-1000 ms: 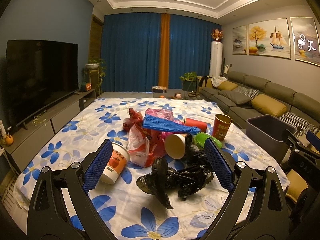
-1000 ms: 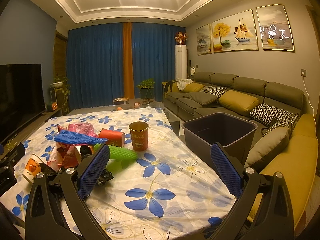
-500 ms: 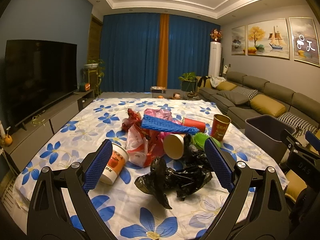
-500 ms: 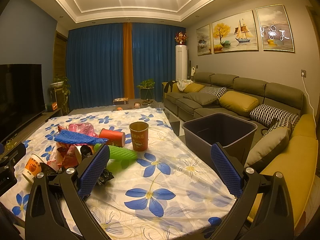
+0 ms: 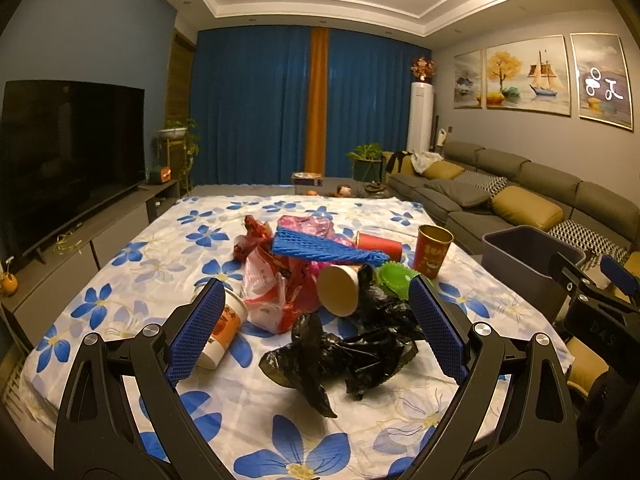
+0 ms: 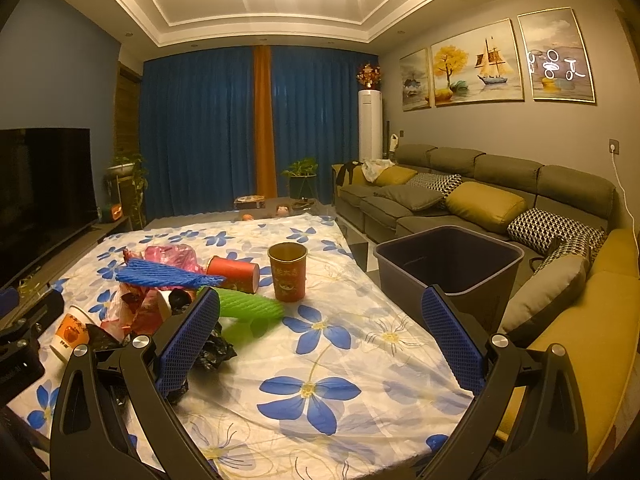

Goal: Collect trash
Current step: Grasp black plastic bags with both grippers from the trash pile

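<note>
While both grippers hover with fingers spread wide and empty, the trash sits heaped on the flowered desk (image 5: 168, 248). Nearest the left gripper (image 5: 316, 332) lies a crumpled black bag (image 5: 352, 352), with a tipped paper cup (image 5: 339, 290), an orange-printed cup (image 5: 222, 330) and a blue foam net (image 5: 320, 246) behind it. From the right gripper (image 6: 320, 340), the upright red cup (image 6: 288, 272) and green foam net (image 6: 248, 306) show clearly, and the grey bin (image 6: 448, 264) stands just off the desk beside the sofa (image 6: 500, 208). Only its near corner shows in the left view.

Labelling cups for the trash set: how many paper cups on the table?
4: upright red-gold paper cup nearest the grey bin; red cup on its side; tipped cup showing its mouth; orange-print white cup at left. The pile may hide more.
</note>
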A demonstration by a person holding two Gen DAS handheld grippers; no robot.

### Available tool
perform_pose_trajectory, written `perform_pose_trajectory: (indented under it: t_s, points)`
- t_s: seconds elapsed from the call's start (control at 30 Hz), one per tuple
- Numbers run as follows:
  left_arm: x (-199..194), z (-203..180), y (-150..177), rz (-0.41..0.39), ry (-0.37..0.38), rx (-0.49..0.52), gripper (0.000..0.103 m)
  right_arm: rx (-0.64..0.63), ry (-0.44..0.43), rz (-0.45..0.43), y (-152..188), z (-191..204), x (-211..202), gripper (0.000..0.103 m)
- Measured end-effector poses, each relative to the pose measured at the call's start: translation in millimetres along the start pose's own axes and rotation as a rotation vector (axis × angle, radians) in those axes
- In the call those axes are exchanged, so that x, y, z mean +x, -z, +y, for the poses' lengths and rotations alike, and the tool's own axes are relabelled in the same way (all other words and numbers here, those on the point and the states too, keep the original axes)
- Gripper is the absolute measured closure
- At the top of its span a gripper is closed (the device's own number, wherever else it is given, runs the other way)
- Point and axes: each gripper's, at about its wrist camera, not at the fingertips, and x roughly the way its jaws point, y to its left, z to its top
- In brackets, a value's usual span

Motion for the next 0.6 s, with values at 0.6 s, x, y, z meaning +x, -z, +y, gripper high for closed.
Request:
perform_pose_trajectory:
  t_s: [0.6]
  points:
    - [15,44,36,0.064,0.037,-0.049,0.034,-0.05,-0.191,0.104,29,42,34,0.032]
